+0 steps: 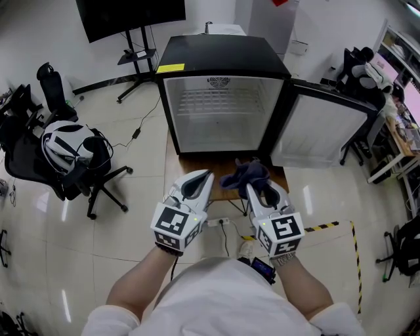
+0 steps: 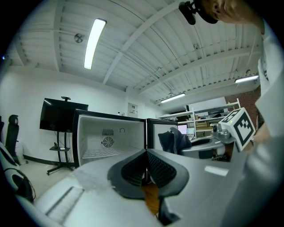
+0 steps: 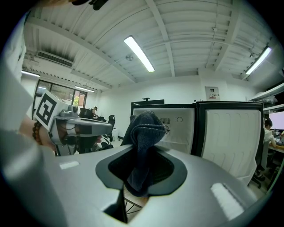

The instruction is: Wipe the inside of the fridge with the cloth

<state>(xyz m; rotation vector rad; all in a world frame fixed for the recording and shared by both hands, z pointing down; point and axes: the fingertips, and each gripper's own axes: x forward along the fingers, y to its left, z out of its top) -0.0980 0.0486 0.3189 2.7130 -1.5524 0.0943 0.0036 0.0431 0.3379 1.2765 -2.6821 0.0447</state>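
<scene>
You hold a claw in each hand, side by side, facing a small black fridge (image 1: 223,56) that stands on a wooden bench (image 1: 197,165). The fridge's door (image 1: 325,128) is swung wide open to your right. The inside is white, with a wire shelf (image 1: 213,102) across the middle.

Your left claw (image 2: 146,165) is fully closed, jaw against jaw, with nothing between them. It points level toward the open fridge.

Your right claw (image 3: 141,175) is clamped on a dark blue cloth (image 3: 144,137). The cloth is bunched into a thick fold that sticks up and forward out of the jaws. It is outside the fridge, held in the air in front of the open cabinet and apart from it, over the near edge of the bench.

On the floor to your left stands a black office chair (image 1: 72,157). A dark screen (image 1: 131,16) on a wheeled stand is behind it, beside the fridge.
</scene>
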